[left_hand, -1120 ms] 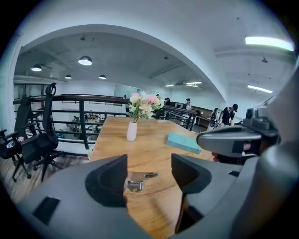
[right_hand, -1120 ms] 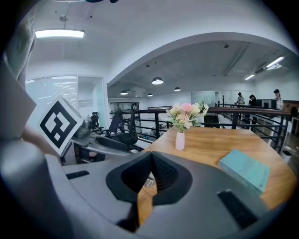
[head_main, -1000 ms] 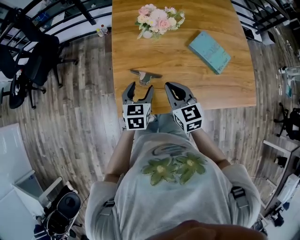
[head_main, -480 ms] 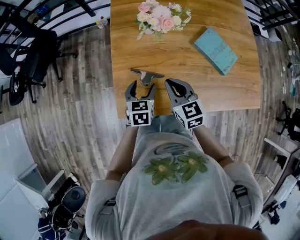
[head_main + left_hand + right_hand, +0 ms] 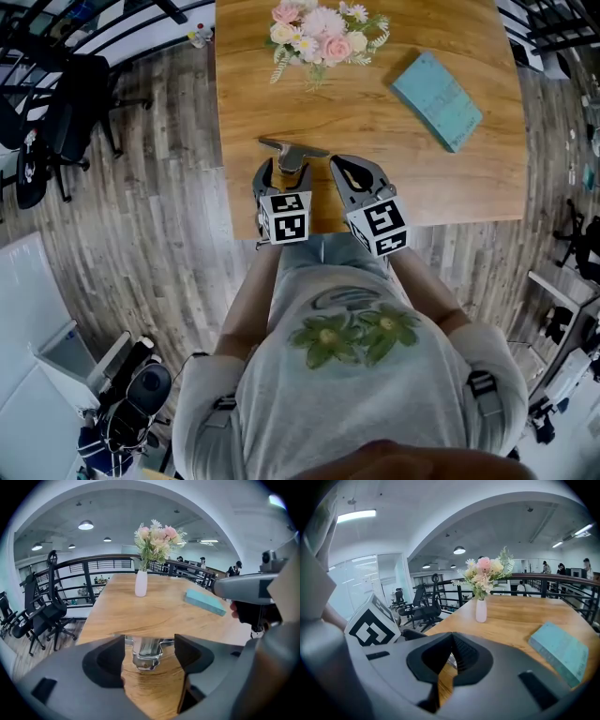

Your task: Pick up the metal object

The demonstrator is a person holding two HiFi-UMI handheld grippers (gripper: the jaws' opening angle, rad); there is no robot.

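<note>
The metal object [image 5: 292,151], a shiny T-shaped clamp piece, lies on the wooden table [image 5: 375,187] near its front left corner. My left gripper [image 5: 284,172] is open around its near end. In the left gripper view the metal object [image 5: 146,651] sits between the two fingertips with a gap on each side, and the left gripper [image 5: 149,645] has just been opening further. My right gripper [image 5: 340,168] hovers just right of the object, shut with nothing in it. In its own view the right gripper [image 5: 451,640] shows its tips touching.
A white vase of pink flowers [image 5: 316,36] stands at the table's far side and a teal book [image 5: 439,87] lies at the right. The table's front edge runs just under both grippers. Office chairs [image 5: 56,112] stand on the wood floor to the left.
Both grippers have moved forward and down toward the metal object. The left gripper's jaws now straddle the object's near end, where before they sat short of it.
</note>
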